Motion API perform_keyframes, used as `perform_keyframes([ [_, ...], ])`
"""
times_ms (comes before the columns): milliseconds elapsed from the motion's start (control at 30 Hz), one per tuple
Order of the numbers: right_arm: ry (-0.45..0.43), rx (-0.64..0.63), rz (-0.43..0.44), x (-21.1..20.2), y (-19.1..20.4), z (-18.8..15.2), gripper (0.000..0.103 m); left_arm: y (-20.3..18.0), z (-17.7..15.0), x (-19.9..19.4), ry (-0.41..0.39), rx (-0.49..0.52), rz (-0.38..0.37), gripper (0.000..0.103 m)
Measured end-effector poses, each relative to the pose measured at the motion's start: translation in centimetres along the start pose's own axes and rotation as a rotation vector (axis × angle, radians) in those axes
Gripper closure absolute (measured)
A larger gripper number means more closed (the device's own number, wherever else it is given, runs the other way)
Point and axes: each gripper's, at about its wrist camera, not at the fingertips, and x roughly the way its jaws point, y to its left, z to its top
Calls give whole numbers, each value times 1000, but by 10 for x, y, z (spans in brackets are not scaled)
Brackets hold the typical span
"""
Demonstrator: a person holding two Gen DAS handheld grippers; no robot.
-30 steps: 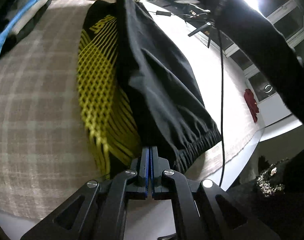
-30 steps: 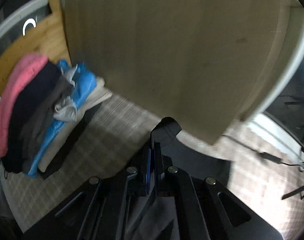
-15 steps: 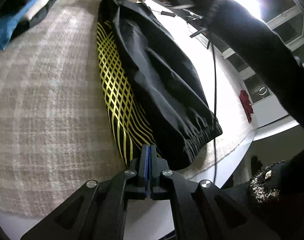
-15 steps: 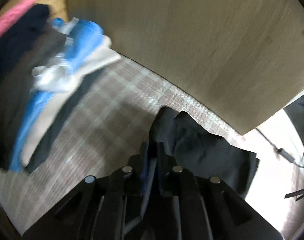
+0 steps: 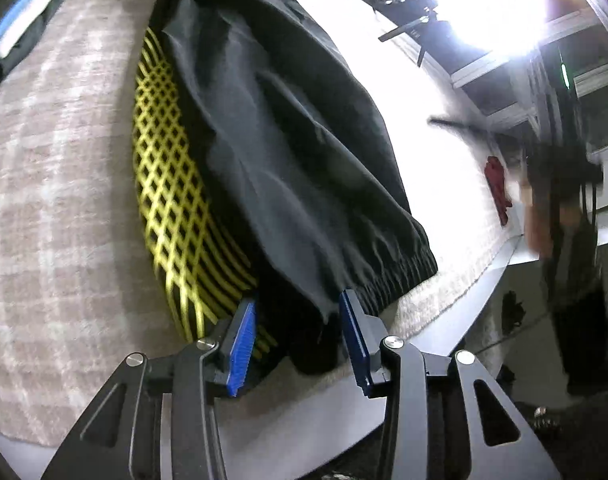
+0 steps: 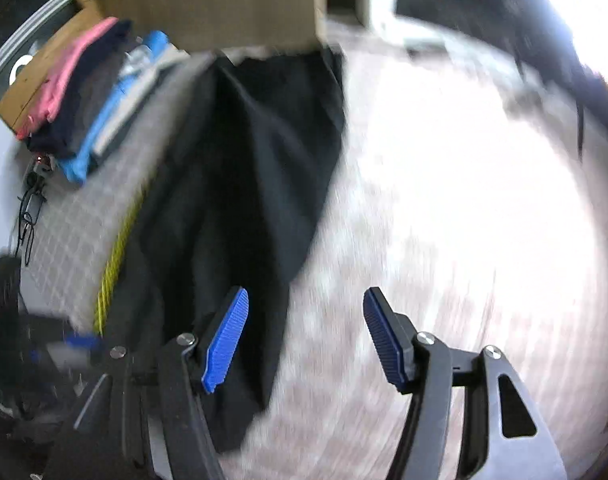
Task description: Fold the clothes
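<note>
Now spread apart: left claw (image 5: 297, 338) at the black trousers' (image 5: 287, 128) elastic hem, right claw (image 6: 306, 338) beside them over checked cloth (image 6: 444, 200).

Left: I am holding my left gripper (image 5: 297, 334) low with its blue pads (image 5: 241, 346) spread wide, gripping nothing | Right: I am holding my right gripper (image 6: 304, 340) with its fingers (image 6: 225, 338) parted, nothing between them, view blurred.
</note>
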Motion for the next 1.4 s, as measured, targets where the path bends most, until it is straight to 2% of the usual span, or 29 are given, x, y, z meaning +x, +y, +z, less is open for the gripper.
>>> perform_keyframes([
  [67,34,67,41,10,-14,-30,44,0,4,8,21,-7,27,75],
  [100,44,80,44,13,-17,-38,44,0,5,10,22,-9,25,95],
  [133,54,93,47,16,-19,-46,44,0,5,11,22,-11,22,99],
  [200,56,103,57,18,-22,-54,44,-4,6,5,16,-2,34,100],
  [333,19,73,66,8,-14,-55,44,-22,5,-36,-71,55,76,100],
  [433,-4,3,93,7,7,-48,44,-17,-1,-50,-115,62,137,100],
  [500,4,-58,80,14,23,-46,44,4,-7,-33,-73,0,156,101],
  [600,66,-175,35,31,47,-45,44,17,-13,-12,-15,-6,191,99],
  [667,109,-228,6,37,55,-42,44,17,-10,-18,-9,-11,178,95],
  [733,88,-241,16,26,53,-29,44,17,-3,-32,-17,-2,184,76],
  [767,57,-228,30,17,49,-17,44,18,4,-42,-31,9,186,75],
  [900,-114,-187,6,-15,31,54,44,30,68,-71,-86,62,229,75],
  [1000,-225,-141,37,-15,19,116,44,48,152,-67,-128,67,226,75],
  [1067,-266,-92,54,1,13,162,44,60,204,-58,-147,58,223,75],
  [1167,-293,-52,24,36,10,213,44,83,266,-27,-145,32,280,74],
  [1267,-279,-25,-1,73,-1,240,44,105,299,-1,-135,2,301,74],
  [1367,-260,-27,-33,100,-10,249,44,111,304,8,-149,-23,282,73],
  [1400,-257,-39,-46,105,-10,248,44,114,307,12,-149,-27,282,70],
])
